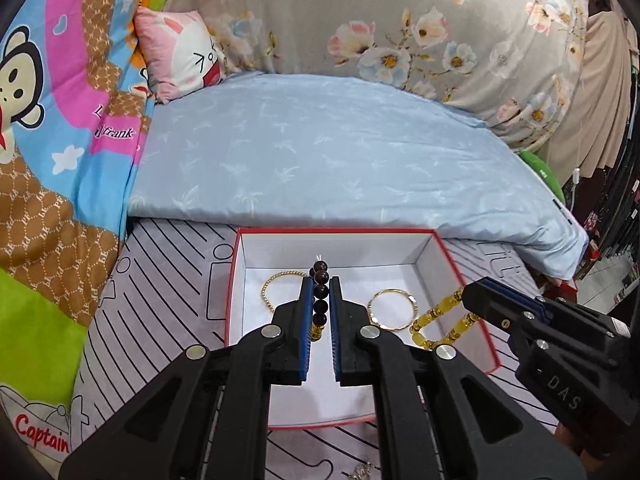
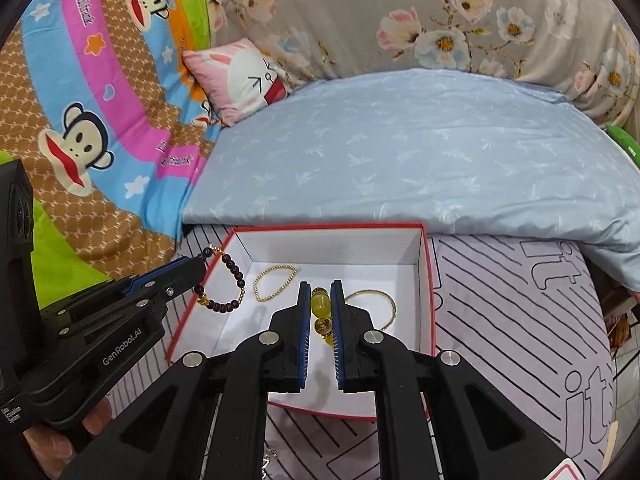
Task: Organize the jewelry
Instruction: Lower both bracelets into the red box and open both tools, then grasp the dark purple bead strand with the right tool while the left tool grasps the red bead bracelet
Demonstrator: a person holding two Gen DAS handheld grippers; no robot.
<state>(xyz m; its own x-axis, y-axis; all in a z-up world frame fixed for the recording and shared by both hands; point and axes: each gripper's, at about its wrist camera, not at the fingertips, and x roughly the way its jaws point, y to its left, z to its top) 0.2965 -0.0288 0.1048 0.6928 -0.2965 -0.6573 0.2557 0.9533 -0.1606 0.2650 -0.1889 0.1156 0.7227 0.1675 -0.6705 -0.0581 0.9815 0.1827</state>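
A red-edged white box (image 1: 480, 332) (image 2: 426, 272) lies on the striped sheet. My left gripper (image 1: 320, 284) is shut on a dark bead bracelet (image 1: 320, 292) and holds it over the box; the right wrist view shows it hanging from the left gripper (image 2: 198, 268) as a loop (image 2: 224, 304). My right gripper (image 2: 320, 286) is shut on a yellow bead bracelet (image 2: 322, 304), which shows in the left wrist view (image 1: 436, 312) beside the right gripper (image 1: 466, 292). A gold bead bracelet (image 1: 274, 282) (image 2: 276, 280) and a gold bangle (image 1: 392, 310) (image 2: 384, 300) lie in the box.
A pale blue pillow (image 1: 320, 152) lies just behind the box. A cartoon quilt (image 1: 48, 160) is at the left, a floral duvet (image 1: 400, 20) at the back. A silver piece of jewelry (image 1: 362, 472) lies on the sheet near the front edge.
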